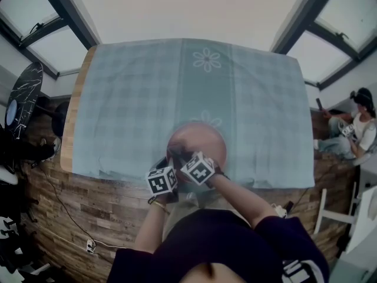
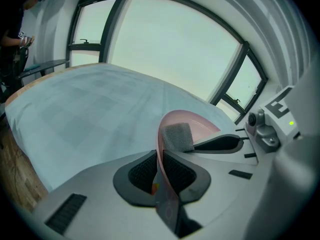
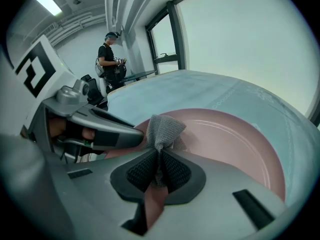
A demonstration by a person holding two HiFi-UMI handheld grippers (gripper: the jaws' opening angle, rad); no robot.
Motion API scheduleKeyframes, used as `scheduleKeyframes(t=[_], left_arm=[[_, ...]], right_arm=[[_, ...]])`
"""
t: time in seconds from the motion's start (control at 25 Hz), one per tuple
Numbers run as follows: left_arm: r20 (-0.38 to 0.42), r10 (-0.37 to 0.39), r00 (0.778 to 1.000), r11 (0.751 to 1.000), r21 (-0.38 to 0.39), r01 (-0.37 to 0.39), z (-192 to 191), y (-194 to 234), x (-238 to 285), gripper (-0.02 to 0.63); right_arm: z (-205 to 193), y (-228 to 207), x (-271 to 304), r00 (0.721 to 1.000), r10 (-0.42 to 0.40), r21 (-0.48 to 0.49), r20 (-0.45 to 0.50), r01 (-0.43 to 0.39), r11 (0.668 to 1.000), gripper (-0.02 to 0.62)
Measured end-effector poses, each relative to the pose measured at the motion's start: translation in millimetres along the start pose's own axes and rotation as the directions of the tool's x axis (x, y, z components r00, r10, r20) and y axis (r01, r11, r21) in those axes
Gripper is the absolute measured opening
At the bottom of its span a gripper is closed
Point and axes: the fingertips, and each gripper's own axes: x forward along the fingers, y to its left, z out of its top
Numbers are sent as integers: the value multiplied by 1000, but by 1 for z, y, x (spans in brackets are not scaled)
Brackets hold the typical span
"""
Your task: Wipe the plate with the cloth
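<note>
Near the front edge of the surface (image 1: pixel 118 117), the left gripper (image 2: pixel 160 158) had its jaws clamped on the rim of the plate (image 2: pixel 202 126) to steady it, while the right gripper (image 3: pixel 159 160) pinched the cloth (image 3: pixel 163 129) in its jaws against the plate.

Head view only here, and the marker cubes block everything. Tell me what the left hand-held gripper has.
Observer: The left hand-held gripper is clamped on the pink plate, at its rim.
Operator: Now the right one.
Observer: The right hand-held gripper pinches a grey cloth, which bunches out above its jaws.
Operator: Say where the cloth sits.
Observer: Against the plate's inner face, close to the rim, right beside the left hand-held gripper.
</note>
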Motion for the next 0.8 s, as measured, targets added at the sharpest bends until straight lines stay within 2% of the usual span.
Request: scheduleKeyframes(t=[0.4, 0.8], left_arm=[[6, -5, 1000, 1000, 4, 5, 1, -2, -1, 51], [10, -3, 1000, 1000, 8, 3, 1, -2, 0, 51]], right_arm=[[-18, 27, -7, 995, 79, -47, -60, -82, 995, 32], [-42, 54, -18, 976, 167, -88, -141, -180, 980, 32]])
